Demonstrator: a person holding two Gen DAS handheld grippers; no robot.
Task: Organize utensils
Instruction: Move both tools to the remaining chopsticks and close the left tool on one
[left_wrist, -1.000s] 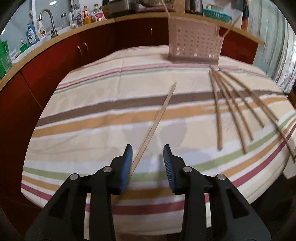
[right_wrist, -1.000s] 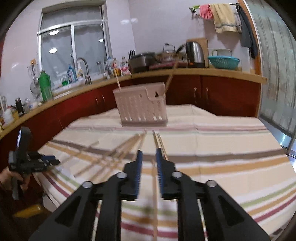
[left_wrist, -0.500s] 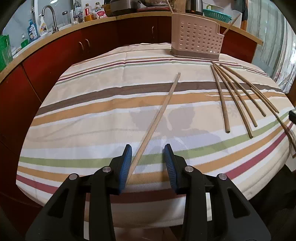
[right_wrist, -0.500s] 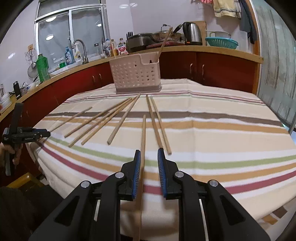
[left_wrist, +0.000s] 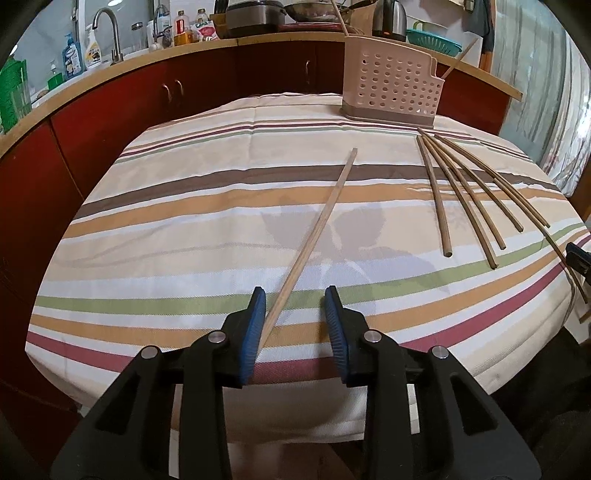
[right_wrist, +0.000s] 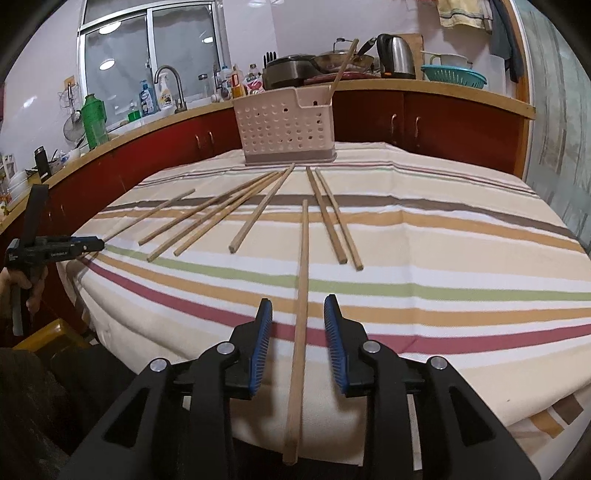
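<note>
Several wooden chopsticks lie on the striped tablecloth. In the left wrist view, my left gripper (left_wrist: 295, 317) is open at the table's near edge; one long chopstick (left_wrist: 314, 236) runs from between its pads, against the left pad, toward the far side. In the right wrist view, my right gripper (right_wrist: 298, 332) is open, and a chopstick (right_wrist: 302, 288) lies between its pads without touching them, its near end overhanging the table edge. A pink perforated utensil holder (right_wrist: 286, 125) stands at the far side with chopsticks upright in it; it also shows in the left wrist view (left_wrist: 391, 88).
A fan of loose chopsticks (right_wrist: 221, 210) lies left of centre, with a pair (right_wrist: 332, 218) to the right. Red cabinets (right_wrist: 424, 125) and a worktop with kettle, pans and sink ring the table. My left gripper shows at the table's left edge (right_wrist: 55, 249).
Both grippers have drawn back toward the table's near edges and lowered. The right gripper's jaws have opened wider around its chopstick, which now lies on the cloth.
</note>
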